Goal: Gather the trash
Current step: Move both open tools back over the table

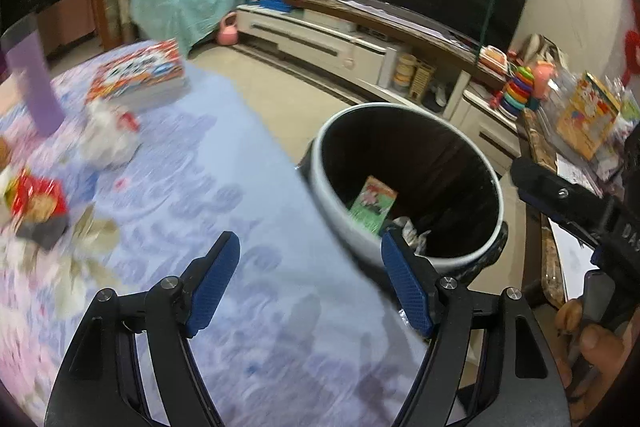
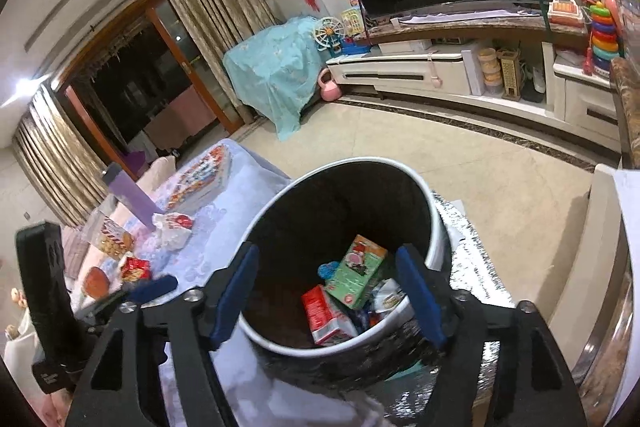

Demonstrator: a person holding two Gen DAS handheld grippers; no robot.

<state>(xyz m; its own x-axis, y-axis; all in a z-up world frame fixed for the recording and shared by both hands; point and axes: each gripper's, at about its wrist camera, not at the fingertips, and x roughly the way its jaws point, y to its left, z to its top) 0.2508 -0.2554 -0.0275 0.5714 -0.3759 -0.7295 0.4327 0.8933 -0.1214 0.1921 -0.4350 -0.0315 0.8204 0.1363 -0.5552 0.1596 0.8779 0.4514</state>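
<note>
Right gripper: the right gripper point(image 2: 326, 291) hangs over the bin's mouth, jaws spread wide, nothing between the pads.
Left gripper: the left gripper point(image 1: 310, 285) is over the table point(image 1: 224, 211), jaws apart and empty, its right pad near the bin's rim.
Bin: the trash bin point(image 2: 438, 227) stands just beside the table's edge; inside lie a green carton point(image 2: 356, 273), a red carton point(image 2: 326, 315) and some crumpled wrappers.
Trash left: a red snack packet point(image 1: 38, 197) and crumpled white paper point(image 1: 108, 139) lie at the table's left part, well apart from the bin.
Handling: both look light, soft and crinkly; probably a pinch across the bunched middle holds best, since a loose corner could slip or tear.
Not trash, likely: a purple bottle point(image 1: 34, 83) and a printed box point(image 1: 140, 73) farther back.
</note>
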